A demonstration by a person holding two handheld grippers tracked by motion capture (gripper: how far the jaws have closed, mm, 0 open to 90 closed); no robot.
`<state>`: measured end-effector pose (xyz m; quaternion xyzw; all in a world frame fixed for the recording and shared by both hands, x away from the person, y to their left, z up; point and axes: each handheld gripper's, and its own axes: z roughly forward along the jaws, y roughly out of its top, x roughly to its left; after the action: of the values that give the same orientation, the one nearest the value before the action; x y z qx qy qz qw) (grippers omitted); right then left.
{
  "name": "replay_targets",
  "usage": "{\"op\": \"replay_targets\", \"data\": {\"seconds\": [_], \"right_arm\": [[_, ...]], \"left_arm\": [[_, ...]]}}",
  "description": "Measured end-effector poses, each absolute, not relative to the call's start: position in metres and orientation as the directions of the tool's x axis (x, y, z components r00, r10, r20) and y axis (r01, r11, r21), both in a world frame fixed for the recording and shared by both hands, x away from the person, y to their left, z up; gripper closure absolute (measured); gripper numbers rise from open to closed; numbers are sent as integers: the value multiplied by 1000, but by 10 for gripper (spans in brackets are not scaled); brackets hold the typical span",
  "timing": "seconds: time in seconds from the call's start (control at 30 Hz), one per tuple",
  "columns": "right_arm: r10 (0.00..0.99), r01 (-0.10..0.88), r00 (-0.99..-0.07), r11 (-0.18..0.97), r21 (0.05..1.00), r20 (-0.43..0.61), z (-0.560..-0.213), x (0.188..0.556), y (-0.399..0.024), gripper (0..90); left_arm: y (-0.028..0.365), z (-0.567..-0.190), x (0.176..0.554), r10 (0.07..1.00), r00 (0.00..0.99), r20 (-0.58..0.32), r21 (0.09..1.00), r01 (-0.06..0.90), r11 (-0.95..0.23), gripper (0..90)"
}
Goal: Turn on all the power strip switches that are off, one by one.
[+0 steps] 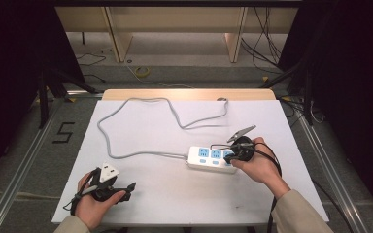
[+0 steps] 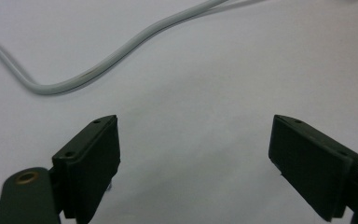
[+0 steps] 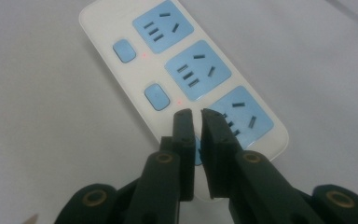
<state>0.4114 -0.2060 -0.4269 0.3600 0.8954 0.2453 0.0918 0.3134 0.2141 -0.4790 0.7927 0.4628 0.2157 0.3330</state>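
A white power strip (image 1: pixel 209 156) with three blue sockets lies right of the table's middle. Its grey cable (image 1: pixel 126 104) loops across the far half of the white table (image 1: pixel 175 194). My right gripper (image 1: pixel 230 157) is over the strip's right end. In the right gripper view the strip (image 3: pixel 193 70) shows two blue switches with small red lights. My right gripper (image 3: pixel 196 113) points down at the spot of the third switch, its jaws a narrow slit apart with nothing between them. My left gripper (image 1: pixel 118 180) rests at the near left corner. My left gripper (image 2: pixel 193 123) is wide open over bare table, the cable (image 2: pixel 121 53) beyond it.
A wooden strip (image 1: pixel 189 94) edges the table's far side. Beyond it are floor cables (image 1: pixel 267 43) and wooden furniture legs (image 1: pixel 119 43). Metal rails (image 1: pixel 24 160) run along both sides, with a "5" marked on the floor (image 1: pixel 64 132) at left.
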Motion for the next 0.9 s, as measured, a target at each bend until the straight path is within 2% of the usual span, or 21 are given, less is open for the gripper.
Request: {"op": "replay_targets", "data": {"seconds": [0.53,0.9], "right_arm": [[693,578,-721,610,542,-11,-421,403,-212,779],[699,567,-715,595,569,-18,-419,390,-222,706]], "left_arm": [[214,-479,314,877,479,35,729,588,-350,163],[214,-479,314,877,479,36,729,588,-351,163]]}}
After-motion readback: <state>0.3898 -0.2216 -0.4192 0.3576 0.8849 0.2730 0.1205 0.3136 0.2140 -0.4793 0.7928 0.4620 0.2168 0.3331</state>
